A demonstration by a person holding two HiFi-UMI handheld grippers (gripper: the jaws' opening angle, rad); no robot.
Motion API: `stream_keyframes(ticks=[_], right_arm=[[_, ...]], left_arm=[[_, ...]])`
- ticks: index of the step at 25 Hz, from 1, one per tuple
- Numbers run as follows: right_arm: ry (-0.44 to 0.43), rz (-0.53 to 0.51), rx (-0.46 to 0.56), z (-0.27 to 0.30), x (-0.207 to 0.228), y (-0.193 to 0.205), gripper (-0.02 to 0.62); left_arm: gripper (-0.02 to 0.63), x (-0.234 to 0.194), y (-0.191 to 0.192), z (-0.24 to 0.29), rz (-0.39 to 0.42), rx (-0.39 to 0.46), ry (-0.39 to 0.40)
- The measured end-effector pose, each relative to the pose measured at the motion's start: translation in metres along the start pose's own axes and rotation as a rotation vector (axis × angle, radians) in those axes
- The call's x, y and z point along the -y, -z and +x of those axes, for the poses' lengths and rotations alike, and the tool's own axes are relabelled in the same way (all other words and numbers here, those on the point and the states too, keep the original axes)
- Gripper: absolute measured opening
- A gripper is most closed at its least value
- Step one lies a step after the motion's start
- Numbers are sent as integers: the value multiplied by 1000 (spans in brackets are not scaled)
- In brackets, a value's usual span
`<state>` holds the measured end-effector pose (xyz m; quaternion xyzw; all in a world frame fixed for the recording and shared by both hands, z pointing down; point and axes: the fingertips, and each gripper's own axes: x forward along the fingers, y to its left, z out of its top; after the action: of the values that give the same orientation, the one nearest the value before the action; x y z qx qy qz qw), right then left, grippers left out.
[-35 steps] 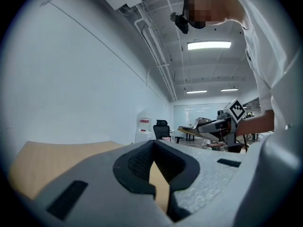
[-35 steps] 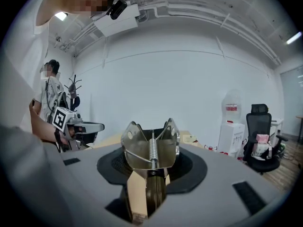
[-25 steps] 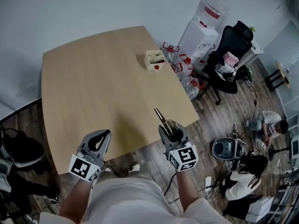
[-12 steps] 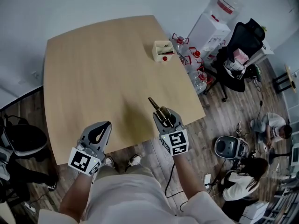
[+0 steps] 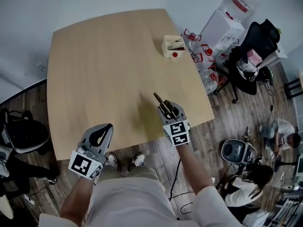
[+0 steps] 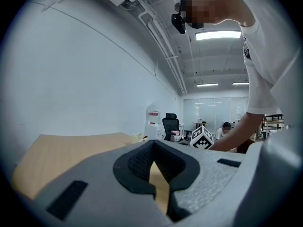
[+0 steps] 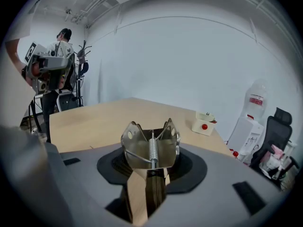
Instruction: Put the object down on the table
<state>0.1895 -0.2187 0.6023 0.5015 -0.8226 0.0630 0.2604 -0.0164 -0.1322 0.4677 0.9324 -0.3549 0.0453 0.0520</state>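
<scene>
Over the near right part of the table (image 5: 94, 70), the right gripper (image 5: 169, 111) pinches a metal clip (image 5: 160, 100). From the head view the clip's just a thin brownish stick poking forward. The right gripper view shows its spring and two flared plates, and can't tell if it touches the wood yet. The left gripper (image 5: 100, 135) sits at the near edge. Its own view shows the pads (image 6: 142, 167) pressed together, nothing in them. A small box (image 5: 173, 46) sits far right.

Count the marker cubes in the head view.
2: one on the left gripper, just off the table's near edge; one on the right gripper, at that edge further right.
</scene>
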Motion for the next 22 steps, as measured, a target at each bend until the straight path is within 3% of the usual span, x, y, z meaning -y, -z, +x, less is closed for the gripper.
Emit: stream_keyframes(ticks=[12, 22], right_arm=[[-32, -104, -137, 38, 13, 49, 166], [-53, -167, -161, 66, 23, 59, 166]], left_arm=[[5, 3, 22, 4, -32, -37, -27], [5, -2, 32, 20, -44, -53, -27]])
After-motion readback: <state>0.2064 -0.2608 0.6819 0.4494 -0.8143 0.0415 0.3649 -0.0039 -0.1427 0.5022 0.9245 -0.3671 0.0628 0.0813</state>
